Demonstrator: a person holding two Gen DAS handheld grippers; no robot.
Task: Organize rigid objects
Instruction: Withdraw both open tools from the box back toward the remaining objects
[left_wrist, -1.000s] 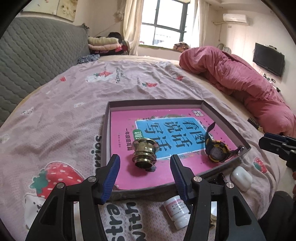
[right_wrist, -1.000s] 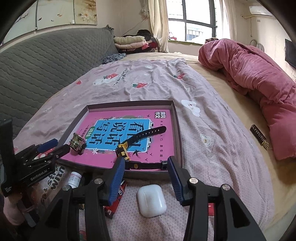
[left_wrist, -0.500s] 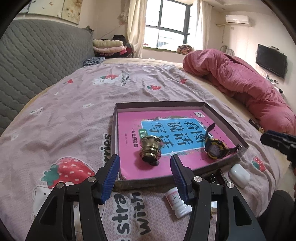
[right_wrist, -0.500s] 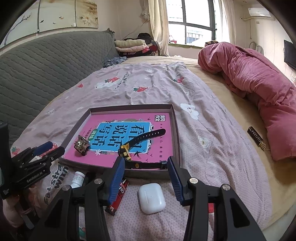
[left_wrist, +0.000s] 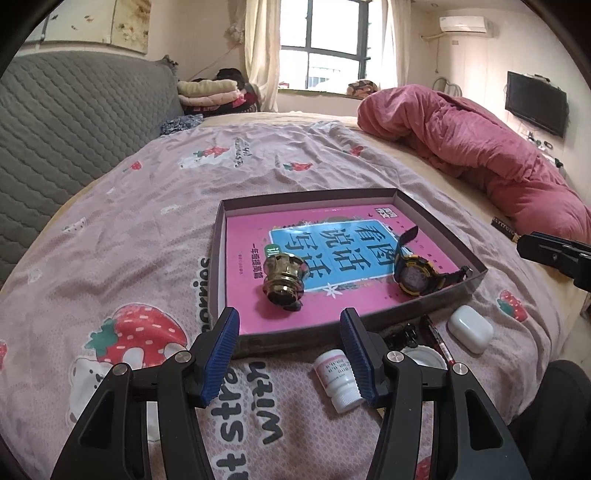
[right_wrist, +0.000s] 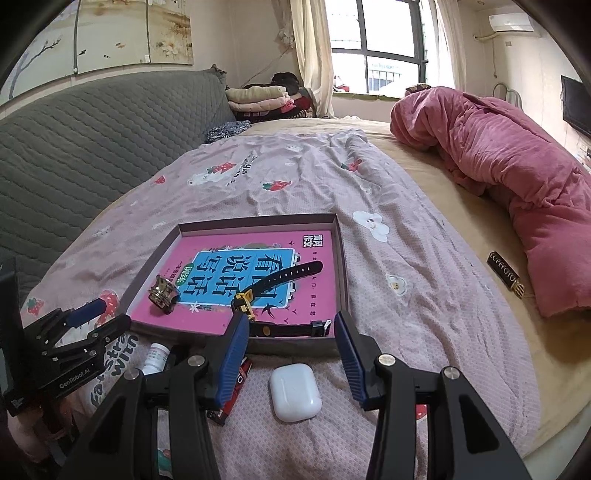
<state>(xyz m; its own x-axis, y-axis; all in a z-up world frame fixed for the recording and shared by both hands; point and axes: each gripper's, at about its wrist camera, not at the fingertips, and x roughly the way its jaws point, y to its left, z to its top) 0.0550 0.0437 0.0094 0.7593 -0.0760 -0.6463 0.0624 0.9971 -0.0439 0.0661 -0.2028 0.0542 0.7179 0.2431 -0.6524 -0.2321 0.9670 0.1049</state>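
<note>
A shallow dark tray (left_wrist: 439, 225) (right_wrist: 341, 258) with a pink book inside lies on the bed. In it lie a brass knob (left_wrist: 282, 282) (right_wrist: 164, 293) and a black and yellow watch (left_wrist: 413, 275) (right_wrist: 280, 280). Near the tray's front edge lie a white pill bottle (left_wrist: 338, 378) (right_wrist: 155, 360), a white earbud case (left_wrist: 471, 328) (right_wrist: 294, 391) and a red pack (right_wrist: 236, 387). My left gripper (left_wrist: 290, 354) is open and empty, just short of the tray's front edge. My right gripper (right_wrist: 290, 358) is open and empty above the earbud case.
A white round lid (left_wrist: 424, 360) and dark small items lie beside the bottle. A small black labelled box (right_wrist: 506, 273) lies at the right by the rolled pink quilt (right_wrist: 517, 173). A grey quilted headboard (right_wrist: 92, 147) stands at the left.
Both grippers have drawn back from the tray and risen a little. The brass knob, between the left jaws a second ago, now lies beyond them in the tray. Both grippers stay open.
</note>
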